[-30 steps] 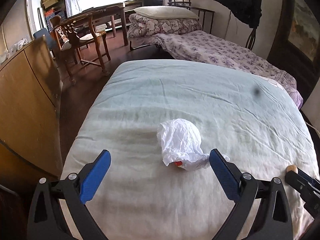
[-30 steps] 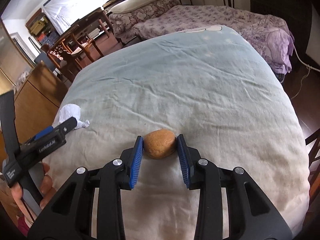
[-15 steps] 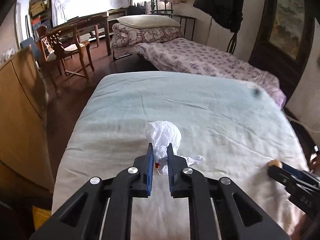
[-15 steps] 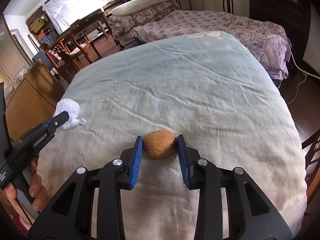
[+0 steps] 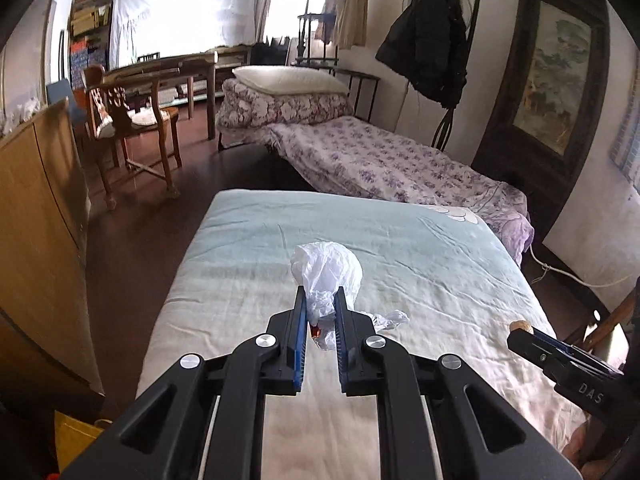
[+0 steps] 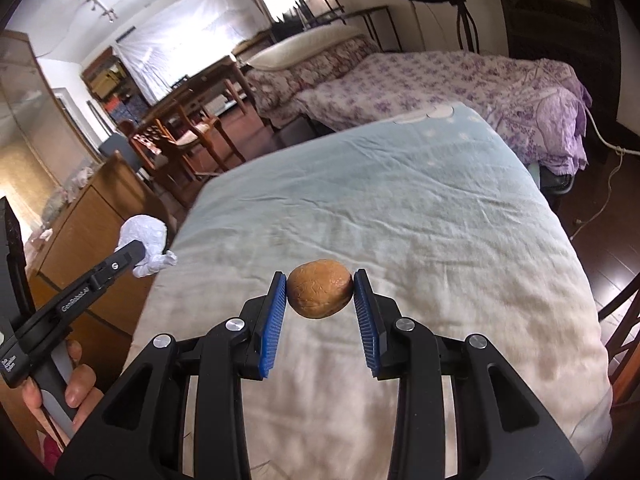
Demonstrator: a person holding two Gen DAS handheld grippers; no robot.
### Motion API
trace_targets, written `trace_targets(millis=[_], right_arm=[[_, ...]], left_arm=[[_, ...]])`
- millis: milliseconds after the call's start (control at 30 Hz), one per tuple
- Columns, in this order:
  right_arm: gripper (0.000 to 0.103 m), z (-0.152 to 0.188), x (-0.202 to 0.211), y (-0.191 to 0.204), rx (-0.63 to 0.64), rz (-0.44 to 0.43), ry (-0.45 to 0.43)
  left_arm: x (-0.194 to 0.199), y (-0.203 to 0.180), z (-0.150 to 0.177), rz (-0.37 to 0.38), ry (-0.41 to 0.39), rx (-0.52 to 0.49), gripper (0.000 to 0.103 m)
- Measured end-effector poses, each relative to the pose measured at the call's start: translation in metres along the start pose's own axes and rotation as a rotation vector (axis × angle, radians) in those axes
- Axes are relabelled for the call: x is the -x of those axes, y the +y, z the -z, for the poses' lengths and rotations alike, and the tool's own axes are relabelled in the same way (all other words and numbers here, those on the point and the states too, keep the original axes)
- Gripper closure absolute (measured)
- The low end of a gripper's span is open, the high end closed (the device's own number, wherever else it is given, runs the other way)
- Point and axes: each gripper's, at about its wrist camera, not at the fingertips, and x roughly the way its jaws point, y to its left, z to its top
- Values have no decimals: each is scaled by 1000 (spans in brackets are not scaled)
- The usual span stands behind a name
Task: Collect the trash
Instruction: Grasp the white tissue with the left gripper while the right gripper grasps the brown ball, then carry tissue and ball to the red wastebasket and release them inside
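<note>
My left gripper [image 5: 320, 300] is shut on a crumpled white plastic bag [image 5: 326, 268] and holds it above the pale blue bed cover [image 5: 420, 256]. The bag also shows in the right wrist view [image 6: 146, 236], off the bed's left side. My right gripper [image 6: 320, 284] is shut on a round brown bun-like lump [image 6: 319, 294] and holds it above the bed cover [image 6: 400, 200]. The right gripper's tip with the lump [image 5: 520, 325] shows at the right edge of the left wrist view.
A wooden cabinet [image 5: 36, 216] stands left of the bed. A second bed with a purple floral cover [image 5: 384, 160] lies behind. A wooden chair [image 5: 132, 120] and table stand at the back left. A yellow bag [image 5: 76, 440] sits on the floor, lower left.
My left gripper closed on the white bag and lifted it off the bed. My right gripper rose slightly with the brown lump still held.
</note>
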Motion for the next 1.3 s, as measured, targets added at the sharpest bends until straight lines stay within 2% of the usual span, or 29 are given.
trace_targets(millis=[133, 367, 500, 633, 833, 1000, 1300], right_arm=[[68, 19, 17, 6, 2, -38, 0], [68, 63, 54, 16, 18, -111, 7], [68, 78, 76, 33, 57, -141, -3], [68, 86, 95, 59, 94, -192, -11], [68, 99, 125, 124, 215, -268, -28], [68, 122, 136, 188, 317, -345, 12], [68, 170, 123, 290, 481, -427, 133]], left_arm=[[26, -4, 17, -44, -23, -35, 90], [78, 1, 55, -72, -39, -22, 90], [119, 8, 78, -136, -79, -68, 90], [162, 26, 95, -187, -123, -66, 90], [224, 69, 121, -266, -188, -33, 90], [265, 122, 152, -323, -209, 40, 90], [297, 234, 223, -422, -145, 216, 90]])
